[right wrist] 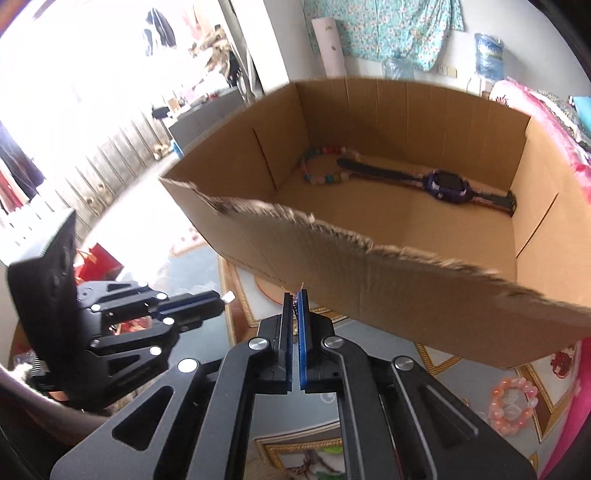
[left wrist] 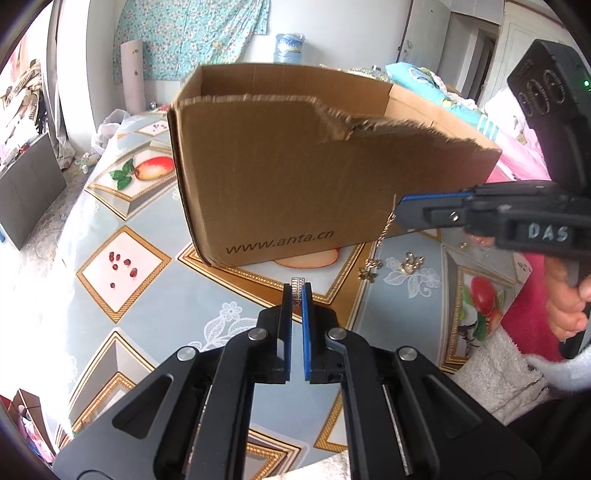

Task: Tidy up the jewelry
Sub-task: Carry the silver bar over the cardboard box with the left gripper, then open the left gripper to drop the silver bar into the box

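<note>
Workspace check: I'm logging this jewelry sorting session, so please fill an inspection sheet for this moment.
Surface: table with a fruit-patterned cover.
Job's things: cardboard box holding a bead bracelet and a watch; gold earring and pink bracelet lie on the table.
Clutter: nothing seen on the table.
Grippers: left gripper shut on a silver ring; right gripper shut on a thin gold chain that dangles beside the box.
Cables: nothing seen.
Surroundings: floral cloth on the wall; bedding behind the box.

silver ring (left wrist: 297, 287) in left claw (left wrist: 296, 295), gold chain (left wrist: 384, 230) hanging fr right claw (left wrist: 400, 210)
</note>
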A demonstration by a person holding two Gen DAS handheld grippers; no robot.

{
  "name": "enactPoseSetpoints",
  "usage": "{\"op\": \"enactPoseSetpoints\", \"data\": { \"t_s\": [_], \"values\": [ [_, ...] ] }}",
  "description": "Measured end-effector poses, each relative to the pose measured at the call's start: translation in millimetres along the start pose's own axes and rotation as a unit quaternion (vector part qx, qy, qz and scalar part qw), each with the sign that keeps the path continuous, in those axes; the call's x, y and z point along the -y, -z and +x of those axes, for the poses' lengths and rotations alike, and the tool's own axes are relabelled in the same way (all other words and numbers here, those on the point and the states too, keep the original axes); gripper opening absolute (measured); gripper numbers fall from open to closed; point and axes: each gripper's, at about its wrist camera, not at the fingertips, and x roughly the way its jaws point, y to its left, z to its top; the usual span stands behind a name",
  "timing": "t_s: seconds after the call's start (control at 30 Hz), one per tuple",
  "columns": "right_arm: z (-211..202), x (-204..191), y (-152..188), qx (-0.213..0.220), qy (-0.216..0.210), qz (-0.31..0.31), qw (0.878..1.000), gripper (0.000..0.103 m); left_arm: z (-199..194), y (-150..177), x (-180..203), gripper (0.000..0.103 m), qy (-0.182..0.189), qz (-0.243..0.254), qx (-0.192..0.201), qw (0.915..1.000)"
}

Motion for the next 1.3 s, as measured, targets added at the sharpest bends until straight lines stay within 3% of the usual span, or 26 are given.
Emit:
{"op": "enactPoseSetpoints", "data": {
  "t_s": [0.13,0.23,0.33,0.5,0.6,0.7,0.77,1.0,1.17,1.3],
  "values": [
    [-25,-6,-5,0.032,-0.009,-0.005,0.999,0.003,-21,-5,3,0.004,0.009,0.001,0.022,0.9997],
    [-47,-11,-14,0.065,-0.020,-0.020,0.997,0.003,-48,-14,6,0.004,0.035,-0.001,0.061,0.9975],
    [-65,-11,-28,0.102,-0.039,-0.026,0.994,0.003,-73,-32,8,0.004,0.068,-0.004,0.101,0.9926],
    [-79,8,-58,0.124,-0.045,-0.018,0.991,0.003,-83,-79,8,0.004,0.073,0.027,0.123,0.9894],
    [-64,23,-80,0.102,-0.047,-0.005,0.994,0.003,-68,-108,9,0.004,0.071,0.046,0.102,0.9911],
    [-37,47,-103,0.056,-0.042,0.025,0.997,0.003,-33,-136,12,0.004,0.065,0.048,0.045,0.9957],
    [-14,67,-114,0.020,-0.042,0.051,0.998,0.003,-5,-152,12,0.004,0.084,0.032,0.003,0.9960],
    [43,100,-133,-0.062,-0.037,0.084,0.994,0.003,65,-178,9,0.004,0.056,0.027,-0.092,0.9938],
    [65,111,-137,-0.099,-0.032,0.094,0.990,0.004,91,-182,2,0.004,0.033,0.024,-0.133,0.9903],
    [60,118,-136,-0.093,-0.037,0.110,0.989,0.004,93,-185,0,0.004,0.007,0.032,-0.124,0.9917]
  ]
}}
